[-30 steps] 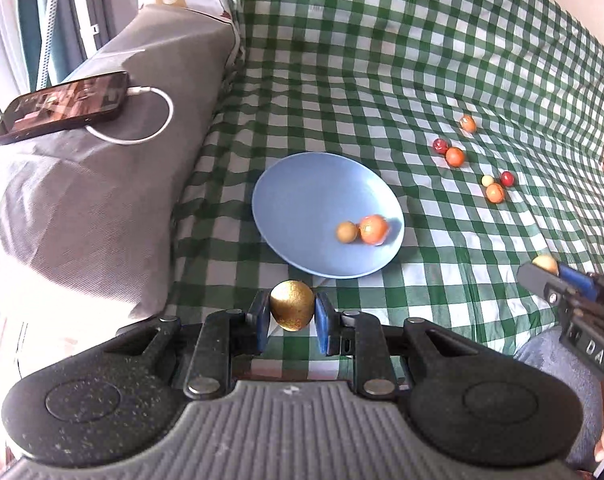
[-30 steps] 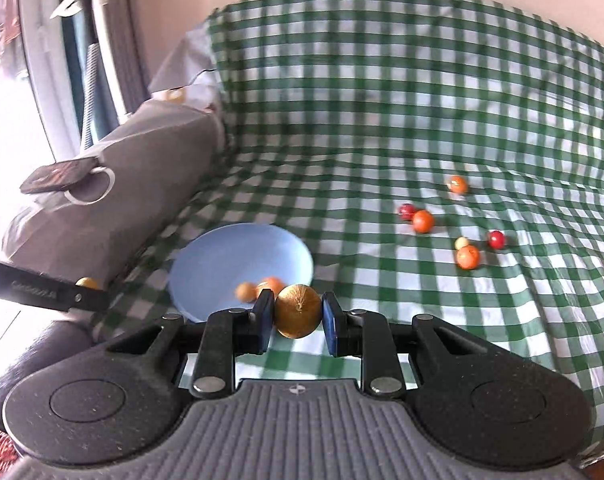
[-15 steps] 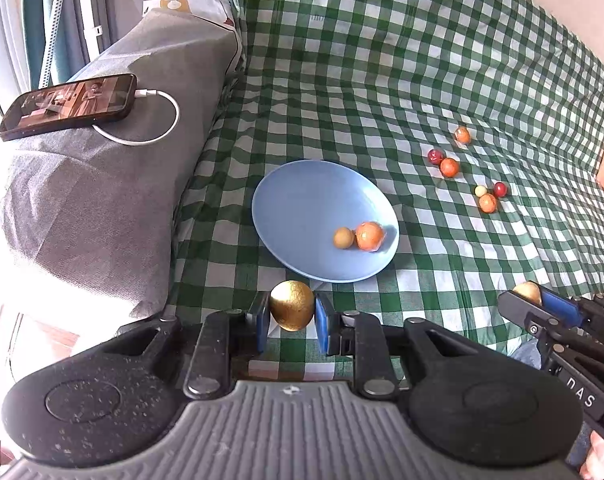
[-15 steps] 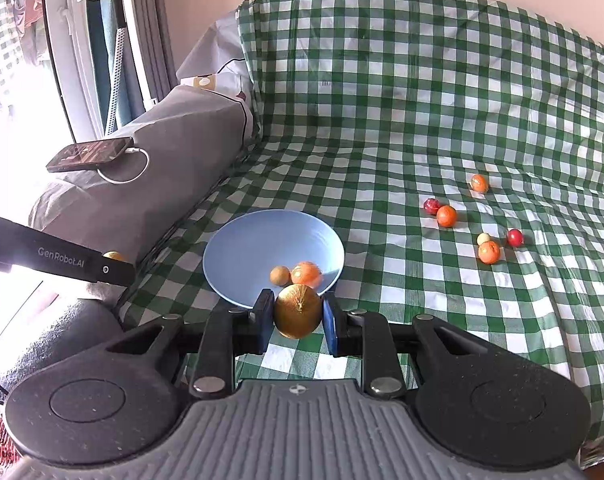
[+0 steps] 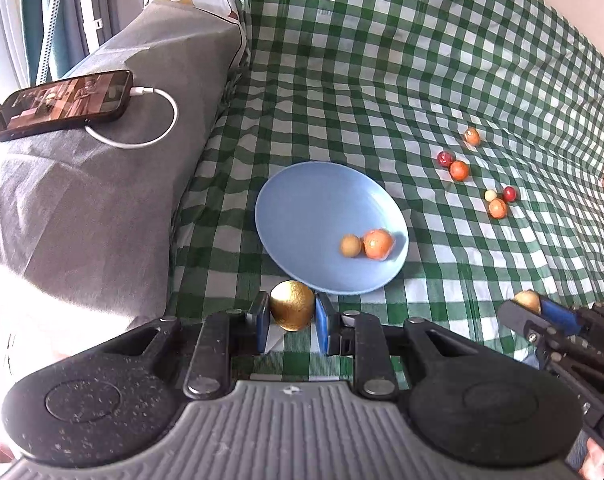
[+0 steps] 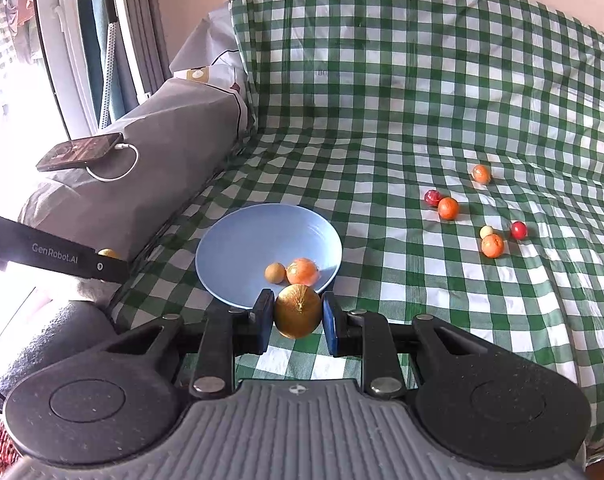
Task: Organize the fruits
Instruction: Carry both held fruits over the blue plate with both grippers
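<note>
Golden fruit [image 5: 291,306] sits pinched in my left gripper [image 5: 292,316]; my right gripper [image 6: 297,317] pinches another golden fruit [image 6: 297,311] beside the plate [image 6: 237,240].

1. your left wrist view looks forward along its own fingers and steeply down at the checked cloth [image 5: 422,80], with the blue plate [image 5: 302,208] close ahead.
2. it sits left of the other gripper, whose tip enters at the lower right edge.
3. your right wrist view looks along its fingers at a shallower tilt, taking in the sofa back and the window on the left.
4. the plate [image 6: 261,232] lies just beyond its fingertips.
5. both views share the plate, the scattered fruits, the grey armrest [image 5: 101,200] and the phone [image 6: 79,151].
</note>
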